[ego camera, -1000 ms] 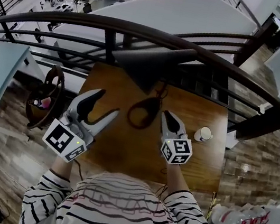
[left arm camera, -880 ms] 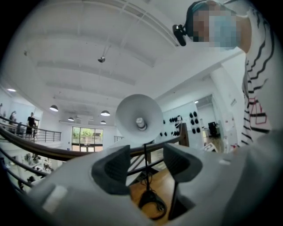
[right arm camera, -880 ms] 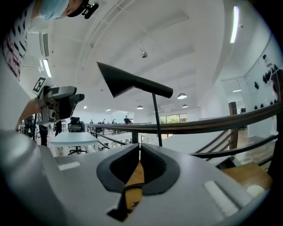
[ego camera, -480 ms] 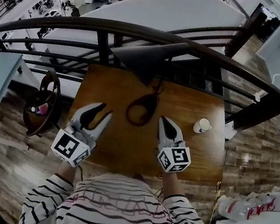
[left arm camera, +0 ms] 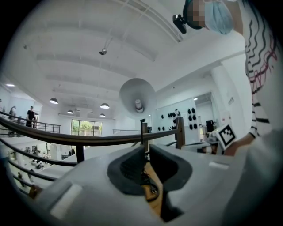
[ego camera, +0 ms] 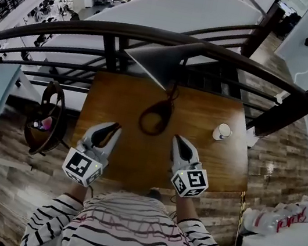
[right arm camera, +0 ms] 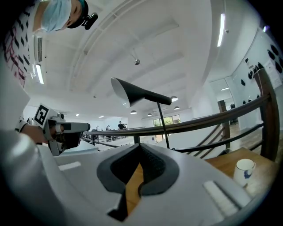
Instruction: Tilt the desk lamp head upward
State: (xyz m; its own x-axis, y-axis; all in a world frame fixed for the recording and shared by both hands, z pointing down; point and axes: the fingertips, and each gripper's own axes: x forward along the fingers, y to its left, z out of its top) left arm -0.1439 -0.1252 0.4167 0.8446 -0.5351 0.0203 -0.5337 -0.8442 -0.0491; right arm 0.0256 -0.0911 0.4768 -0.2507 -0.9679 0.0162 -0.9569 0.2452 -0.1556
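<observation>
1. The left gripper (ego camera: 112,128) sat low near the table's (ego camera: 206,164) near-left edge. Its jaws were closing to a narrow slit with nothing between them. That narrow, I judged it could not take hold of anything without reopening; it could only nudge.
2. The lamp stood mid-table toward the far side, its ring base (ego camera: 164,106) well ahead of both grippers. Its head (ego camera: 153,60) hung high over the far edge, beside the railing (ego camera: 225,51). The base looked light to me. An upward push on the head with nothing steadying the base might tip the lamp or slide it toward the rail.
3. The right gripper (ego camera: 177,137) rested near-right, jaws together and empty. A shut tip would likely skid off the smooth cone and jerk the thin stem.
4. The cup (ego camera: 221,131) stood right of the base, apart from it. A wide swing by the right gripper could knock it over.
</observation>
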